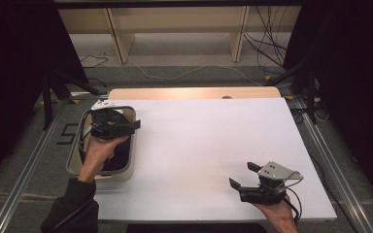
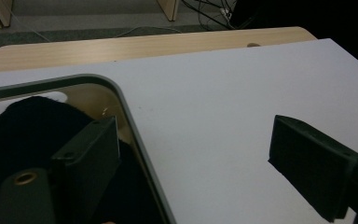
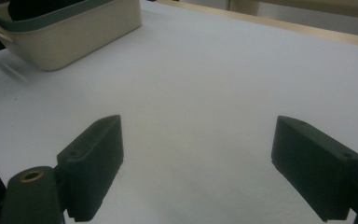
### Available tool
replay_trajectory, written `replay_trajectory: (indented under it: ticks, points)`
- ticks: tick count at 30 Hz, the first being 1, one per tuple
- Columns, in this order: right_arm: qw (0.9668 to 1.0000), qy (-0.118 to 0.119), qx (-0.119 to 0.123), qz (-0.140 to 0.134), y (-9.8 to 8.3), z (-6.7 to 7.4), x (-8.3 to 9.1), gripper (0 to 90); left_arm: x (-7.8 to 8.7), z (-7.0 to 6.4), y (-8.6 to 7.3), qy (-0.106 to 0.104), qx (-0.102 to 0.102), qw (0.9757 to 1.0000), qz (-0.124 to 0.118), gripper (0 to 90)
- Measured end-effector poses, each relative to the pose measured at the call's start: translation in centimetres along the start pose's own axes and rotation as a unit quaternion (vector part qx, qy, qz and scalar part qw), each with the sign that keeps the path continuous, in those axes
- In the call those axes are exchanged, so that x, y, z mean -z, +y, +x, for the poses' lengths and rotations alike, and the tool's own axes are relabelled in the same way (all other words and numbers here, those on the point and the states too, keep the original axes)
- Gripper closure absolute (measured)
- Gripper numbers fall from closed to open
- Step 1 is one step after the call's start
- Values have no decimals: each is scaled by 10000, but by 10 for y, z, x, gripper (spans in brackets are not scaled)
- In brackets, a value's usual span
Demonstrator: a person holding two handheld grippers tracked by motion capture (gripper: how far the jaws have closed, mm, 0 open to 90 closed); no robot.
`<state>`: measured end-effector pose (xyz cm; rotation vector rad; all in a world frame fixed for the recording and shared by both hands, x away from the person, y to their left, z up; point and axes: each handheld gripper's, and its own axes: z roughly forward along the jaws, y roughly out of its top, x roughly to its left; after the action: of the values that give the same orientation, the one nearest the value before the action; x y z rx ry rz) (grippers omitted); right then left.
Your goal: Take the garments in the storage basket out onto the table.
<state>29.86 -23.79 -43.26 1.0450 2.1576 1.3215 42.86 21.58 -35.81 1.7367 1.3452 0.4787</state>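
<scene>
High view: dark cloth (image 1: 119, 158) in basin (image 1: 132, 145) at left edge of white table (image 1: 209, 141), half hidden under left hand (image 1: 98, 151); kind of cloth hard to tell. Left gripper (image 1: 112, 124) above basin's far end, jaws apart, nothing between. Right gripper (image 1: 245, 177) near right, well apart, jaws apart over bare table. Wooden shelf legs (image 1: 121, 39), cables (image 1: 267, 43) beyond.

White tabletop (image 1: 204, 145) w/ wood edge strip (image 1: 194, 93) at far side; wooden shelf legs (image 1: 119, 41) beyond; cables (image 1: 267, 48) on grey floor; metal rails (image 1: 24, 174) both sides.
</scene>
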Motion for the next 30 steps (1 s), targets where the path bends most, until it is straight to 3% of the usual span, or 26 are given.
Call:
replay_trajectory:
  ticks: [7, 14, 21, 26, 30]
  points:
    - [10000, 11, -31, -29, 0, -1, 0, 174, 11, 25, 3, 129, 227, 9995, 151, 150]
    - [10000, 16, -12, -15, 0, -1, 0, 173, 5, 38, -3, 463, 277, 9974, 471, 151]
    - [10000, 13, -23, -8, 0, -2, 0, 174, -4, 45, -9, 814, 332, 9921, 890, 150]
    - [10000, 25, -9, 7, 0, -2, 0, 174, -11, 51, -14, 959, 427, 9878, 1147, 148]
    - [10000, 18, -16, 45, -1, -2, -1, 174, -17, 47, -16, 997, 352, 9855, 1327, 108]
